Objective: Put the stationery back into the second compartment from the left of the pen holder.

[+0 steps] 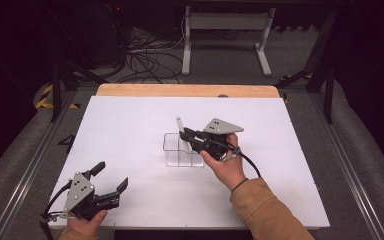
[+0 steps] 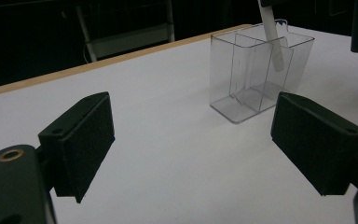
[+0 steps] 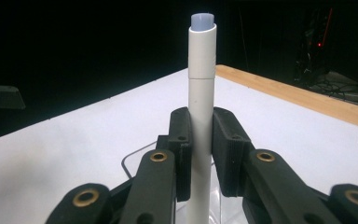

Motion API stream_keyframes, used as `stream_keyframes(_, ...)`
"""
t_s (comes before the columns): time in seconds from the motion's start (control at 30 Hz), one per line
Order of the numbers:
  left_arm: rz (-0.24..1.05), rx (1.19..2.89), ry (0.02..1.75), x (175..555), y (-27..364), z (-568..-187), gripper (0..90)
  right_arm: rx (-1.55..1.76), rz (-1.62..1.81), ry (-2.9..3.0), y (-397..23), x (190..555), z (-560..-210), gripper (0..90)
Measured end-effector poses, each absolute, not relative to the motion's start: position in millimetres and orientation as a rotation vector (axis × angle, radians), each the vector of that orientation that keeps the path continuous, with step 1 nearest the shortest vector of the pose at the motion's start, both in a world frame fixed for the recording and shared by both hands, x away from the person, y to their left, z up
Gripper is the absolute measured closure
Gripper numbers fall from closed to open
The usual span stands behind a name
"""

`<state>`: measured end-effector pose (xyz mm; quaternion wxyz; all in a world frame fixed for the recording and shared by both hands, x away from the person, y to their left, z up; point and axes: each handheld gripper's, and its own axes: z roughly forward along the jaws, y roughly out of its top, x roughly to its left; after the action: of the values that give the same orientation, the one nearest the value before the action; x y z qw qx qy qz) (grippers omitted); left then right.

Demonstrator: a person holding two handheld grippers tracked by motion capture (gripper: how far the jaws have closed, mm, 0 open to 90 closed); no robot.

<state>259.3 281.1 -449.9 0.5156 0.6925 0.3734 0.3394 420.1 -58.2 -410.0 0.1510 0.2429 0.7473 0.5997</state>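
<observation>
A white marker (image 1: 180, 131) with a pale blue end is held upright by the right hand-held gripper (image 1: 187, 136) at the centre of the high view, its lower end already inside the clear plastic organizer (image 1: 172, 155) standing on the white bench (image 1: 130, 130). In the right gripper view the marker (image 3: 201, 107) is seen clamped between the two black pads (image 3: 181, 140), the jaws closed to the barrel's width, with the grip taken about mid-barrel and the organizer rim (image 3: 135, 161) visible just below. In the left gripper view the marker (image 2: 272, 42) is seen leaning slightly within the rear compartment of the organizer (image 2: 256, 74), beside the inner divider; whether its tip rests on the floor of the compartment cannot be told. The step in hand is judged to be lowering the marker into that compartment. For a clean result the barrel should be kept clear of the divider and walls, lowered until the tip is supported, and released only then, so the light organizer is not tipped or dragged. The jaws should be opened gently and the gripper lifted straight up. The left hand-held gripper (image 1: 111, 181) is held at the lower left of the high view, jaws wide apart, holding nothing, above bare bench and well apart from the organizer.
</observation>
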Motion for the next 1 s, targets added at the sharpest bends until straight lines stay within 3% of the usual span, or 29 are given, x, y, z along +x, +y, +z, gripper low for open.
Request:
stream_keyframes(0.37, 0.816, 1.663, 0.896, 259, 281, -450, 14.1, 0.712, 1.698, 2.166, -60, 417, -413, 78.2)
stream_keyframes(0.47, 0.816, 1.663, 0.896, 259, 281, -450, 14.1, 0.696, 1.683, 2.152, -62, 417, -411, 63.7)
stream_keyframes(0.63, 0.816, 1.666, 0.895, 259, 281, -450, 14.1, 0.684, 1.679, 2.143, -66, 415, -406, 50.1)
stream_keyframes(0.77, 0.817, 1.661, 0.898, 259, 281, -450, 14.1, 0.63, 1.668, 2.135, -68, 410, -398, 41.0)
stream_keyframes(1.0, 0.819, 1.661, 0.898, 258, 281, -449, 14.1, 0.587, 1.696, 2.103, -74, 401, -379, 33.0)
